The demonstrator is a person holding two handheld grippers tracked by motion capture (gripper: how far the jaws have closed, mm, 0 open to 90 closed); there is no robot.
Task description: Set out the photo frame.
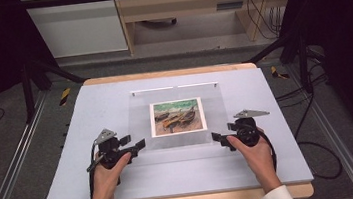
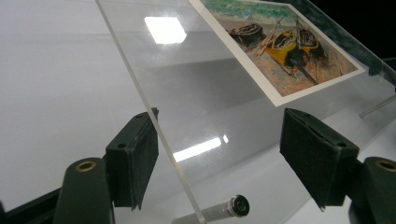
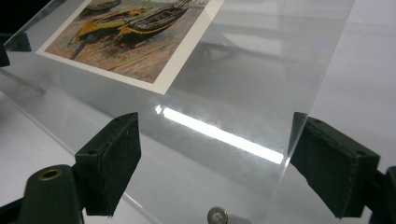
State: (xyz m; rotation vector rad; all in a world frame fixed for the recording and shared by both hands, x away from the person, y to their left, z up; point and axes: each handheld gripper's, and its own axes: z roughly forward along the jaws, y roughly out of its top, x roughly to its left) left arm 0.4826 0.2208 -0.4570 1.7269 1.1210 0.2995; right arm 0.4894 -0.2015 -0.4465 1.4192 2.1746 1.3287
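Note:
A clear acrylic sheet (image 1: 139, 115) lies on the pale grey table mat (image 1: 81, 120), with a print of yellow boats on a beach (image 1: 177, 116) at its middle. My left gripper (image 1: 134, 142) sits at the sheet's near left corner and my right gripper (image 1: 221, 135) at its near right corner. In the left gripper view the sheet's edge (image 2: 154, 126) runs up between the jaws of the left gripper (image 2: 219, 158), close beside the left pad and well apart from the other. In the right gripper view the sheet (image 3: 261, 84) lies between the wide jaws of the right gripper (image 3: 210, 163). Both grippers are open.
A small metal standoff pin (image 2: 233, 206) sits under the sheet near each held corner, the other pin (image 3: 217, 215) near my right jaws. A thin clear strip (image 1: 173, 88) lies along the sheet's far edge. Dark frame posts (image 1: 27, 91) and cables (image 1: 312, 114) flank the table.

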